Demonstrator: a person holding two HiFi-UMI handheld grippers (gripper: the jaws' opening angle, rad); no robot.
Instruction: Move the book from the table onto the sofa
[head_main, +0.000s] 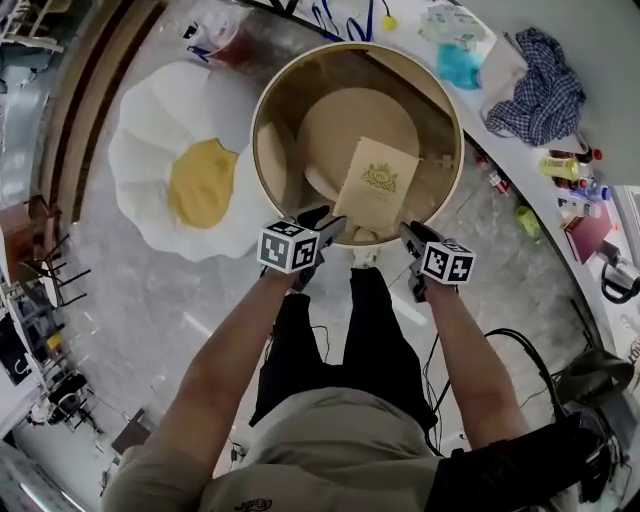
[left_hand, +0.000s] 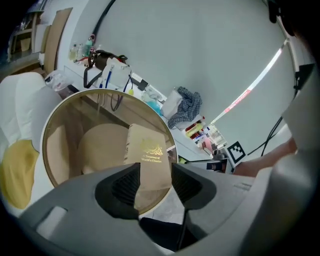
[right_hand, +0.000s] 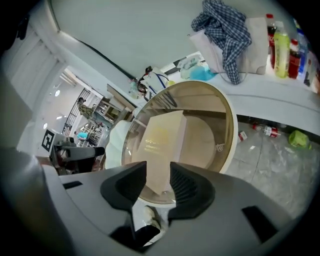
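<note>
A tan book (head_main: 375, 182) with a gold emblem lies on the round glass table (head_main: 262, 110), near its front edge. My left gripper (head_main: 327, 222) hangs at the book's near left corner and my right gripper (head_main: 406, 233) at its near right corner. Both stand open, with no pad pressing on the book. In the left gripper view the book (left_hand: 147, 150) shows in the gap of the left gripper (left_hand: 155, 172). The right gripper view has the book (right_hand: 162, 135) just beyond the right gripper (right_hand: 158, 172). A white egg-shaped sofa (head_main: 150, 150) with a yellow centre lies on the floor left of the table.
A long white counter (head_main: 520, 120) curves along the right, carrying a checked cloth (head_main: 540, 88), bottles (head_main: 572, 160) and a blue item (head_main: 460, 66). Loose bottles lie on the floor (head_main: 527, 220) under it. The person's black-trousered legs (head_main: 350, 340) stand at the table's front edge.
</note>
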